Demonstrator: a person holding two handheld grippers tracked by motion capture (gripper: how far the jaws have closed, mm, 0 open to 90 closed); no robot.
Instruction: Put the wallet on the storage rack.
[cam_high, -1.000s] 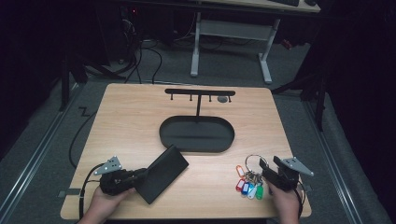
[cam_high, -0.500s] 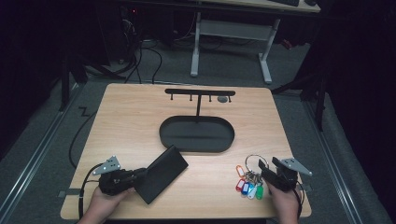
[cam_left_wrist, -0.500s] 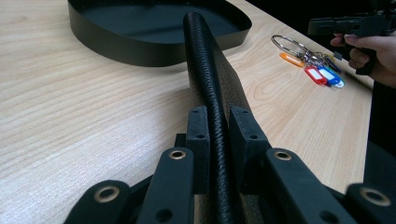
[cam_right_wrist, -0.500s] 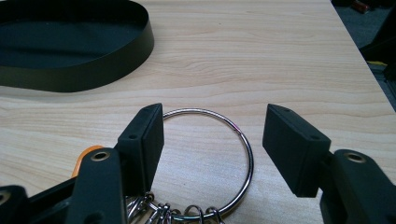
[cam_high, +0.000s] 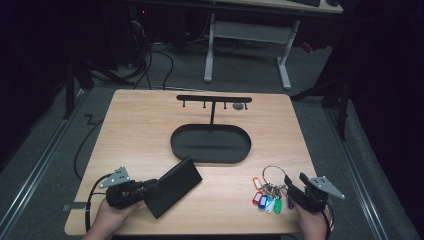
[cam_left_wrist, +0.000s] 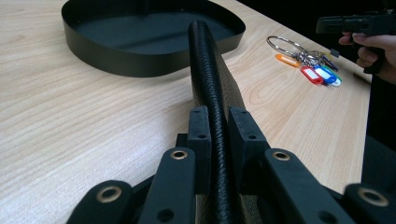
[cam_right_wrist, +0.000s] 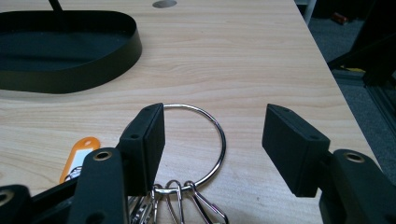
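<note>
Left gripper (cam_left_wrist: 218, 135) clamped on wallet (cam_high: 172, 186)

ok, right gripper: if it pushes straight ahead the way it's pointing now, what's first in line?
Likely the metal key ring: it lies on the table between the open right gripper jaws, just ahead. Past it, bare table. How high the jaws sit above the ring is unclear.

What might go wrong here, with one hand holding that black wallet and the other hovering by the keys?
The left gripper pinches only one end of the black textured wallet, so it may twist or slip. The right gripper stands open over the silver key ring lying flat on the wooden table; closing there could push it aside instead of catching it.
</note>
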